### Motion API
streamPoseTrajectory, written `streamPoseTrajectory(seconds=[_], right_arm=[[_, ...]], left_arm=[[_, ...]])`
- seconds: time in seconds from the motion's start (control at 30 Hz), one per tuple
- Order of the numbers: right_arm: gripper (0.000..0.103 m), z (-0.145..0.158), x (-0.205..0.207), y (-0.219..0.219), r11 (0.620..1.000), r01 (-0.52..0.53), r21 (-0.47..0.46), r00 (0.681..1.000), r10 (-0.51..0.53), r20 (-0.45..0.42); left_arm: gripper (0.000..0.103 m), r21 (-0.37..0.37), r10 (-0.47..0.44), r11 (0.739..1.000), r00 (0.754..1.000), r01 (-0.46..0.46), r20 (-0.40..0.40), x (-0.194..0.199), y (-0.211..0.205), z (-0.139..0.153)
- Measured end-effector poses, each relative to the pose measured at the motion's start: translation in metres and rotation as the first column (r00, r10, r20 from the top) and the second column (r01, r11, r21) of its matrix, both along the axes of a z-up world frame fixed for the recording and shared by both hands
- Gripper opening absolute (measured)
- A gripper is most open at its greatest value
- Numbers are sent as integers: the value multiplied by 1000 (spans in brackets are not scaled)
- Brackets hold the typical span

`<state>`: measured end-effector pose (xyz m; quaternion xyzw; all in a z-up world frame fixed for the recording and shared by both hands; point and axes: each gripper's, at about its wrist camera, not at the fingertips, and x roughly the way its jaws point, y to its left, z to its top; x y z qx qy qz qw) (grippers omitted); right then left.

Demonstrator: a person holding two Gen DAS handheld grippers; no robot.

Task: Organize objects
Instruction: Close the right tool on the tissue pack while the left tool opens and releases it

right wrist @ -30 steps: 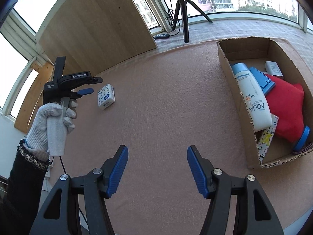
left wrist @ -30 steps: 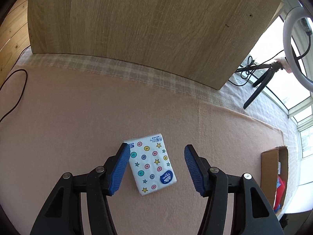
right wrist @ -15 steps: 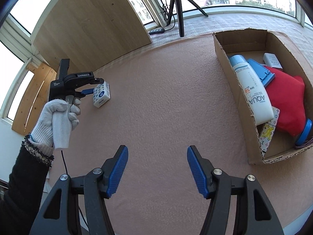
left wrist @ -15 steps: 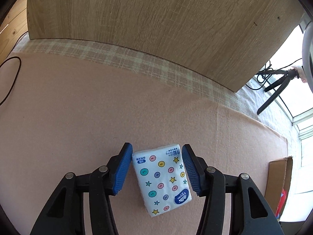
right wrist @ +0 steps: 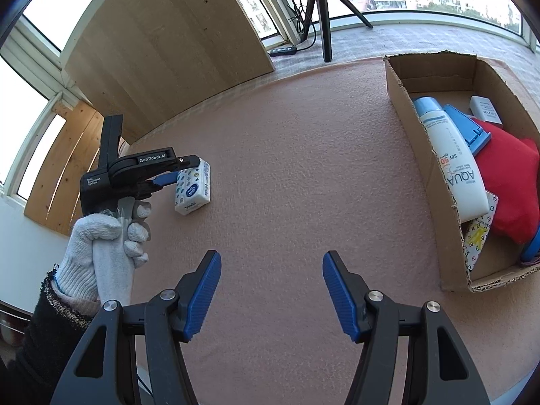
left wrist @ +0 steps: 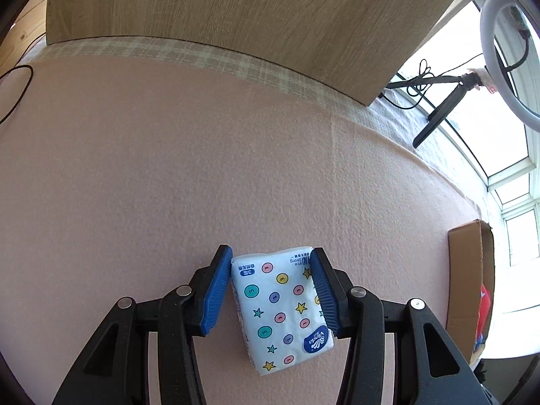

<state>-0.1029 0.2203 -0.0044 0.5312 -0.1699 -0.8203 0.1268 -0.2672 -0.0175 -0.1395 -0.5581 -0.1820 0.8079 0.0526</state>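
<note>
Pink felt-covered surface [right wrist: 303, 168], tissue pack [right wrist: 193, 189] at left, open cardboard box [right wrist: 425, 155] at right

Left wrist view is aimed down along its fingers, close over the pink mat [left wrist: 168, 175], toward the wooden board [left wrist: 236, 17]. Right wrist view is set higher and further back, facing the same board [right wrist: 162, 50] and the window. Shared by both: tissue pack [left wrist: 281, 307] [right wrist: 193, 187], cardboard box [left wrist: 467, 270] [right wrist: 422, 155], tripod [left wrist: 438, 114] [right wrist: 324, 10].
</note>
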Motion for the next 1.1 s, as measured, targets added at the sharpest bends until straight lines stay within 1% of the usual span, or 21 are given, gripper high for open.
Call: streamPoseTrajectory(seconds=[0.17, 0.3, 0.43, 0.5, 0.6, 0.7, 0.73, 0.77, 0.9, 1.03, 1.1], right_arm=[[59, -8, 1, 2, 1000, -6, -6, 1000, 6, 7], [59, -15, 3, 4, 1000, -8, -8, 1000, 8, 16], [59, -21, 3, 5, 1000, -16, -12, 1000, 17, 23], [59, -23, 1, 4, 1000, -23, -15, 999, 23, 26], [59, -25, -1, 2, 999, -31, -18, 999, 32, 21], [59, -25, -4, -2, 999, -43, -15, 999, 43, 8], [59, -25, -5, -3, 999, -46, -11, 999, 46, 6], [59, -26, -6, -6, 999, -48, -7, 999, 48, 6], [59, -32, -13, -20, 997, -83, -7, 996, 83, 17], [59, -37, -18, -41, 987, -157, 22, 987, 156, 35], [59, -38, -19, -49, 982, -183, 41, 983, 182, 35]], left_arm=[[51, -17, -75, 997, 997, 75, -9, 43, 37, 1], [51, 19, -94, 995, 996, 94, -8, 80, 54, -1], [52, 27, -110, 994, 994, 110, -19, 109, 65, -1], [52, 29, -126, 992, 992, 126, -21, 117, 67, 0], [54, -28, -169, 985, 985, 168, -32, 127, 70, 6], [64, -88, -211, 975, 976, 206, -50, 140, 68, 15], [68, -91, -228, 970, 972, 223, -50, 144, 68, 17], [71, -90, -247, 966, 968, 242, -48, 149, 67, 18], [71, -92, -289, 954, 956, 284, -50, 164, 72, 21], [71, -89, -298, 952, 954, 294, -41, 167, 75, 17], [71, -106, -301, 949, 953, 296, -37, 169, 76, 16]])
